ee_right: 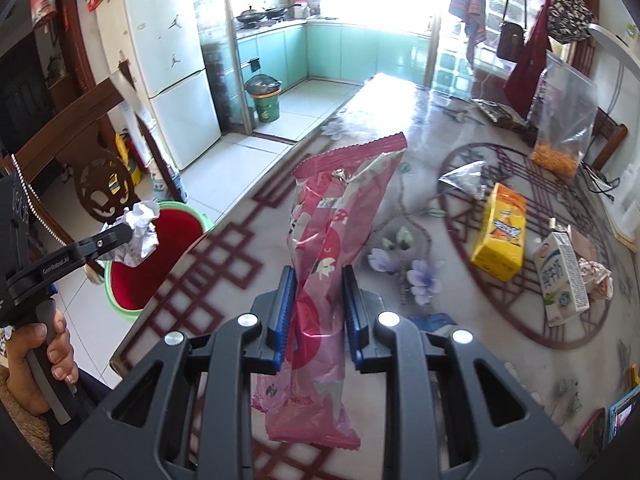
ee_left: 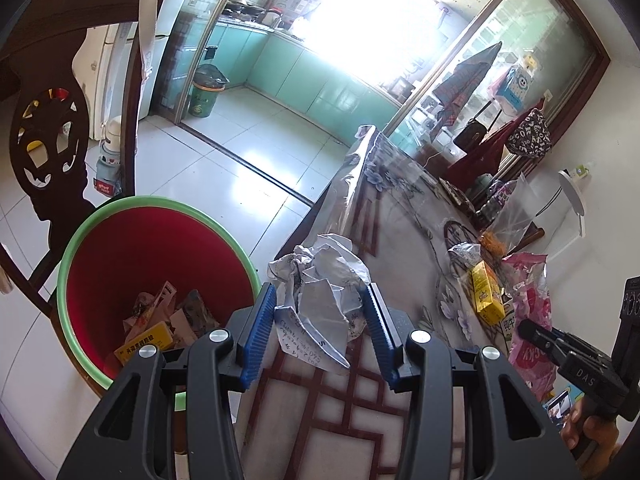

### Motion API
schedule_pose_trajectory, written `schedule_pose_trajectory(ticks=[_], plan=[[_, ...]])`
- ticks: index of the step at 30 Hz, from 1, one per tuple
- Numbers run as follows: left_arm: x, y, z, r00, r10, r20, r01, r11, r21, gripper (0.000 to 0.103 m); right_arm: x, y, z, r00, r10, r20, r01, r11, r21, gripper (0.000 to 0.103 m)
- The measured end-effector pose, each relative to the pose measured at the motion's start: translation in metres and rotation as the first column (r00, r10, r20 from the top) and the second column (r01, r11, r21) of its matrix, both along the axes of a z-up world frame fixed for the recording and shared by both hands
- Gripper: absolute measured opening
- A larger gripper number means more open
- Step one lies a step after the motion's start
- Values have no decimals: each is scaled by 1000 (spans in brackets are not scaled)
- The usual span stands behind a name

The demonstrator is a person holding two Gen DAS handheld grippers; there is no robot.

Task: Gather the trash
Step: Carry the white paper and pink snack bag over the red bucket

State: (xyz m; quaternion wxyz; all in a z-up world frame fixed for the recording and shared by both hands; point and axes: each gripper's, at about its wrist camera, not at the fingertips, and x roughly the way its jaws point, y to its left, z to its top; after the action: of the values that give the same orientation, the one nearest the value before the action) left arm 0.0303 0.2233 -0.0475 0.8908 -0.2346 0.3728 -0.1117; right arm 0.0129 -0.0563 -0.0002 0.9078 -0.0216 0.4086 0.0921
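My left tool point(ee_left: 320, 320) is clamped on a crumpled paper point(ee_left: 320, 280) at the bench point(ee_left: 320, 420) edge, with the bin point(ee_left: 160, 248) just beside it at nine o'clock. My right tool point(ee_right: 316, 312) is pinched narrow on a pink wrapper point(ee_right: 332, 240), lifted off the bench. The bin already holds some trash. Neither piece is dropped yet. Left on the bench, around two o'clock from the right tool: a yellow box point(ee_right: 500, 232), a milk carton point(ee_right: 564, 276) and a foil scrap point(ee_right: 466, 178). I judge it about half done.
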Motion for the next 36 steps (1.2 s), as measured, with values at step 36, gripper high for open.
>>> schedule_pose_trajectory(ticks=[36], plan=[[7, 57, -22, 956, 284, -77, -285, 959, -2, 49, 47, 100, -19, 972, 227, -67, -219, 970, 106, 24]])
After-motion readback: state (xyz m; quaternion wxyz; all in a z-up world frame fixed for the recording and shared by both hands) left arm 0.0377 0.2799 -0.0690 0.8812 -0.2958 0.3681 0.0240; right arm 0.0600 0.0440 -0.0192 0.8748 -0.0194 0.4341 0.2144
